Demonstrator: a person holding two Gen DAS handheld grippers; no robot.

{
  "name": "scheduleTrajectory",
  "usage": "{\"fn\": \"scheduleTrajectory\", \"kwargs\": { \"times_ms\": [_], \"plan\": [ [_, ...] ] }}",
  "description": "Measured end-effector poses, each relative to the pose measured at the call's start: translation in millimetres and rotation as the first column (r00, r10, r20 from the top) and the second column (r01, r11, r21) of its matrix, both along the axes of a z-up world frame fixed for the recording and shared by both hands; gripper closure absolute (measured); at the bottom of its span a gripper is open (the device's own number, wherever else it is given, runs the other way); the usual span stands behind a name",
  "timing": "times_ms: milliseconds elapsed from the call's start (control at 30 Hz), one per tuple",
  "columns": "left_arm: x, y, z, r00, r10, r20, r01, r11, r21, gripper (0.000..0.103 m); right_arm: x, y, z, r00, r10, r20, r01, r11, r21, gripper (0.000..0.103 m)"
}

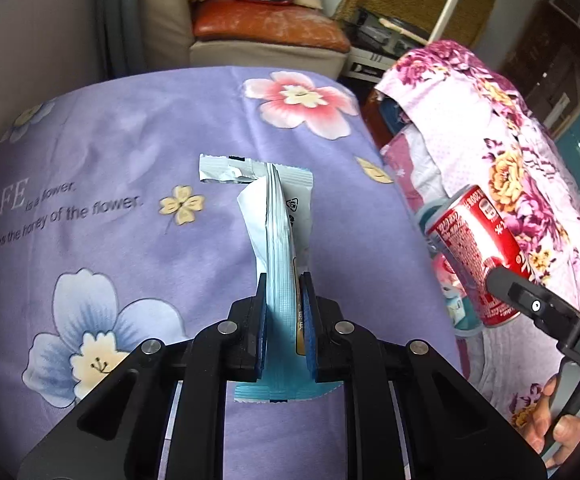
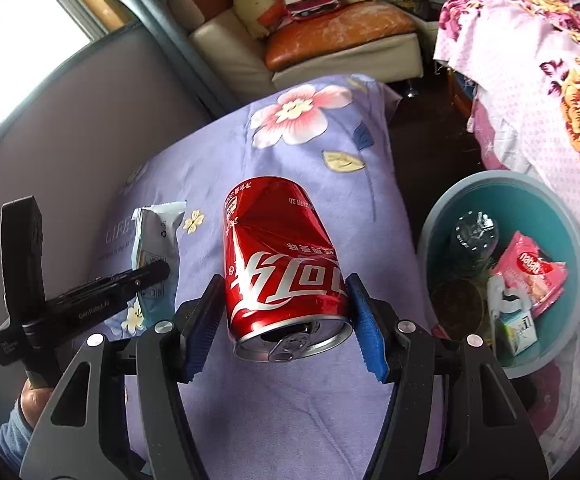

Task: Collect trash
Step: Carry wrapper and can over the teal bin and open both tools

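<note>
Between my left gripper's (image 1: 283, 320) blue pads I see a pale wrapper (image 1: 277, 240) pinched edge-on, lifted over a purple flowered sheet (image 1: 129, 160). My right gripper (image 2: 285, 312) clasps a dented red can (image 2: 281, 264) by its sides, opening end toward the camera. Right of that gripper and lower sits a teal bin (image 2: 442, 216) holding a pink packet (image 2: 530, 276), a small carton (image 2: 520, 328) and a dark bottle (image 2: 472, 240).

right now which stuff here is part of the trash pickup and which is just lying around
Job:
- red can, in right gripper
- white wrapper, in left gripper
- teal bin

Lying about:
- purple sheet
- pink floral quilt
- sofa
</note>
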State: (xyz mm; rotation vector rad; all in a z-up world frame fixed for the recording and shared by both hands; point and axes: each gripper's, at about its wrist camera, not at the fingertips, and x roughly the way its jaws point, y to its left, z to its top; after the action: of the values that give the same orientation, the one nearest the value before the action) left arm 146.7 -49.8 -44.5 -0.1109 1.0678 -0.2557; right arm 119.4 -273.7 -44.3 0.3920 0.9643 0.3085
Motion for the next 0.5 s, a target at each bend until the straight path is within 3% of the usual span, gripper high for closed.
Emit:
{"fn": "scheduleTrajectory", "kwargs": {
  "times_ms": [233,500],
  "plan": [
    [5.6,-98.0,13.0,0.979,-0.204,0.032,0.204,0.979,-0.018,0.088,-18.5,-74.9,21.0,0.977,-0.208,0.052,0.210,0.976,-0.050,0.045],
    [12.0,-181.2,-14.8,0.940,-0.338,-0.046,0.337,0.941,-0.038,0.087,-33.4,-137.0,17.8,0.950,-0.313,0.023,0.314,0.947,-0.074,0.045]
  ]
}}
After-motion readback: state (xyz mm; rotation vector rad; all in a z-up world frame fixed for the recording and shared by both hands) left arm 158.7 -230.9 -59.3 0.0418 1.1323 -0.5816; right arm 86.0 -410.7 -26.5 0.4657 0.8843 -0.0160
